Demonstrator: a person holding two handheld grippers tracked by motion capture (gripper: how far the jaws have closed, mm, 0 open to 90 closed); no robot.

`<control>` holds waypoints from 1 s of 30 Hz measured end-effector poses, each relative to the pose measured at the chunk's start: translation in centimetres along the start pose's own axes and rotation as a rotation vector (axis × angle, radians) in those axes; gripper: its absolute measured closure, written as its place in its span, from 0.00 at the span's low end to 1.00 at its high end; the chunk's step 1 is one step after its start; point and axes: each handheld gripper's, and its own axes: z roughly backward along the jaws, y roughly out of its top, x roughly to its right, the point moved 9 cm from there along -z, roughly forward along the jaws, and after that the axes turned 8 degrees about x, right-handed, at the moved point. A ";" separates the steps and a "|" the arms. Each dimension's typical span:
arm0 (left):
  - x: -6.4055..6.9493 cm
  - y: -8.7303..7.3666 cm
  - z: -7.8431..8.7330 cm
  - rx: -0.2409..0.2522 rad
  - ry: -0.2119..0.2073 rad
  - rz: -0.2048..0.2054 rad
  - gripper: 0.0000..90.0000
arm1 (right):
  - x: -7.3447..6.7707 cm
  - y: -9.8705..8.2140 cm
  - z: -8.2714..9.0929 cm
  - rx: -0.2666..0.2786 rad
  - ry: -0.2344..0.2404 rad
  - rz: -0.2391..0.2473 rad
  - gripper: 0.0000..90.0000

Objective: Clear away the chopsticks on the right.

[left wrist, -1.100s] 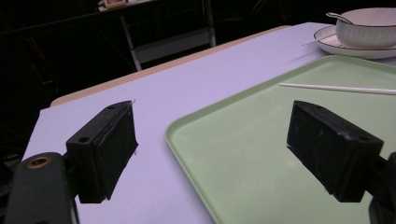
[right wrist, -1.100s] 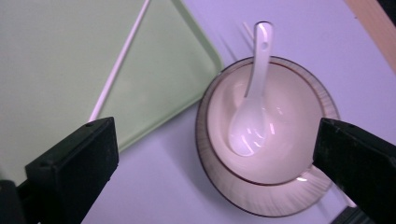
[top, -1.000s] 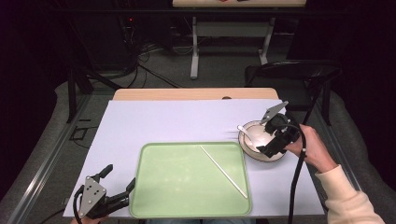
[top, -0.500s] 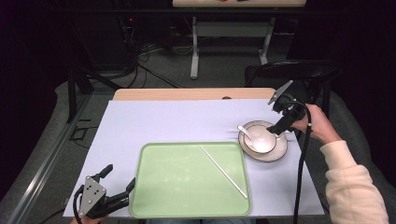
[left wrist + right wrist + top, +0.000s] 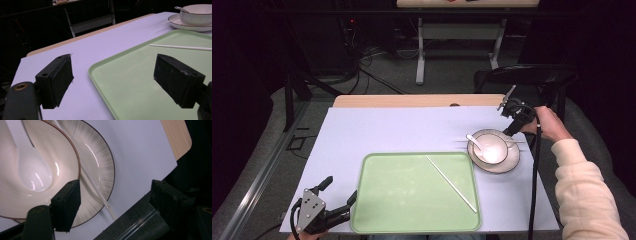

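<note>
While both jaws stand apart, the right hand-held gripper (image 5: 512, 111) hovers near the surface's right edge; next likely grasps the chopstick (image 5: 96, 190) beside the bowl (image 5: 490, 149).

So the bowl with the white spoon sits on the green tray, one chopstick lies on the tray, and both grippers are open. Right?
Not quite. The bowl with the white spoon sits on a plate on the table, right of the green tray, as the high view shows. One chopstick does lie on the tray, and the left gripper and right gripper are open.
</note>
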 end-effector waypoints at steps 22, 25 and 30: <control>0.0 0.0 0.0 -0.004 0.001 -0.004 0.17 | -0.7 -4.1 -6.0 -0.146 0.153 0.027 0.59; 0.0 0.0 0.0 -0.004 0.001 -0.004 0.17 | -1.1 -4.2 -6.7 -0.159 0.169 0.039 0.68; 0.0 0.0 0.0 -0.005 0.001 -0.004 0.17 | -1.3 -4.2 -7.0 -0.160 0.173 0.041 0.77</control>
